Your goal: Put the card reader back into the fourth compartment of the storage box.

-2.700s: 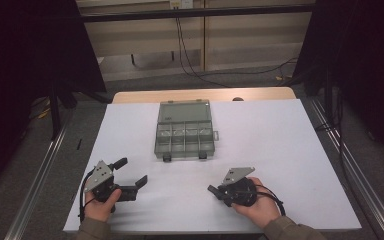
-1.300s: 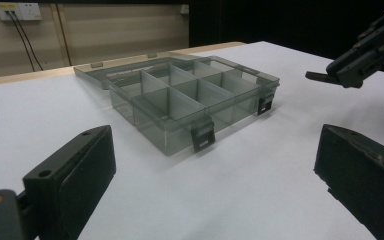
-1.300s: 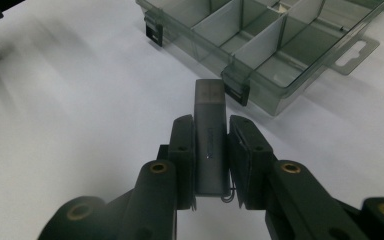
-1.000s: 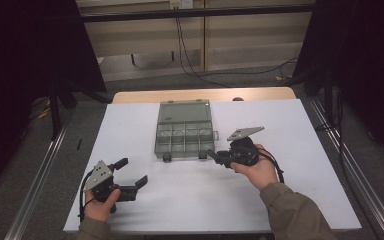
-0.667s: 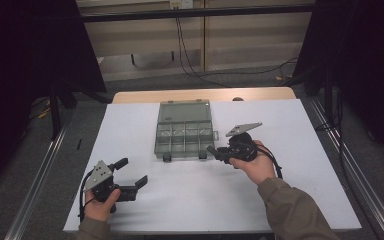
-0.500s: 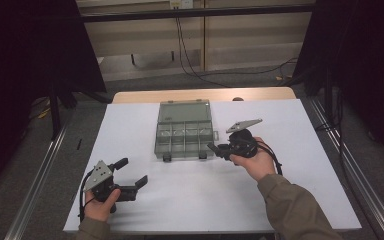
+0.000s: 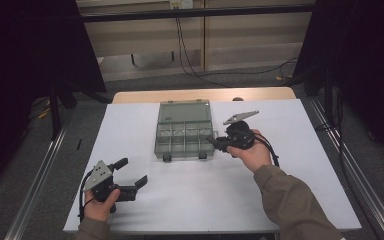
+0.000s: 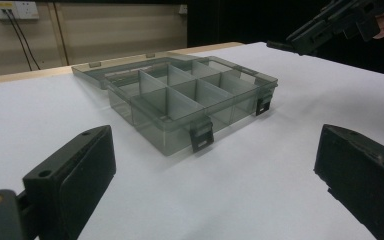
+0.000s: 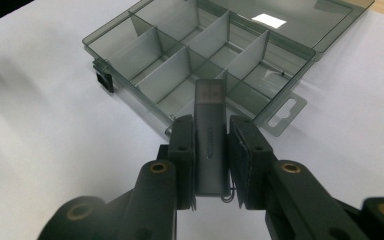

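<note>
Right gripper point(image 7: 219, 143) has travelled from the lower middle of the high view up to the right edge of the organiser box point(image 7: 185, 129), and it arrives with its jaws pinching a slim grey USB stick point(image 9: 209, 140) upright between the pads, metal plug end uppermost in the right gripper view. That puts the stick just beside the box's near-right corner, not yet over any cell, so I judge the carry nearly done and the placing into a compartment as the step at hand. Left gripper point(image 7: 130, 181) has kept its place at the lower left of the high view, jaws spread wide with nothing between them, lying low on the white table point(image 7: 300, 165). The box is smoky, see-through plastic, a shallow rectangle split by thin partitions into small cells, all of them looking bare; its lid lies flat open toward the top of the frame, two dark latches hang on the front wall and a hanging tab juts from one side. The stick looks smooth and matte, the pads black and blocky.
</note>
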Tool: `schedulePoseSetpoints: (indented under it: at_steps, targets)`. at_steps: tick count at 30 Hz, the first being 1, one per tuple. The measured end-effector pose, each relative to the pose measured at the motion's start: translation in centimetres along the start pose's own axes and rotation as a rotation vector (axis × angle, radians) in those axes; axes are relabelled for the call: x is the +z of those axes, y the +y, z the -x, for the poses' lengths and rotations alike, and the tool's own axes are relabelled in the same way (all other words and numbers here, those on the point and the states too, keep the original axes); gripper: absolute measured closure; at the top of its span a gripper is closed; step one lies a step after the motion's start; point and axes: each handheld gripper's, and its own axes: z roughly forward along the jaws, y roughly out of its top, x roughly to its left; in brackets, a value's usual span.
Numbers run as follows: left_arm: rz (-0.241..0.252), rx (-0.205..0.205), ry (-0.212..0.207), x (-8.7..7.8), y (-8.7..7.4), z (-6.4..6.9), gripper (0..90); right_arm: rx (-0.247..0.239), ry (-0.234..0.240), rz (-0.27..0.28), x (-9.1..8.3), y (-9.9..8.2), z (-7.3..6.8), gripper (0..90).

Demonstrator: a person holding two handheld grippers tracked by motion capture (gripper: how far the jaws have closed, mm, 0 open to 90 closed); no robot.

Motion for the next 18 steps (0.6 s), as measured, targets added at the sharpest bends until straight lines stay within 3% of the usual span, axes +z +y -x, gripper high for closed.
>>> schedulePoseSetpoints:
  at_steps: [18]
  targets:
    - [0.001,-0.004,0.000,0.0,0.0,0.0,3.2,0.012,-0.045,-0.021,1.1,1.4,1.2,73.5]
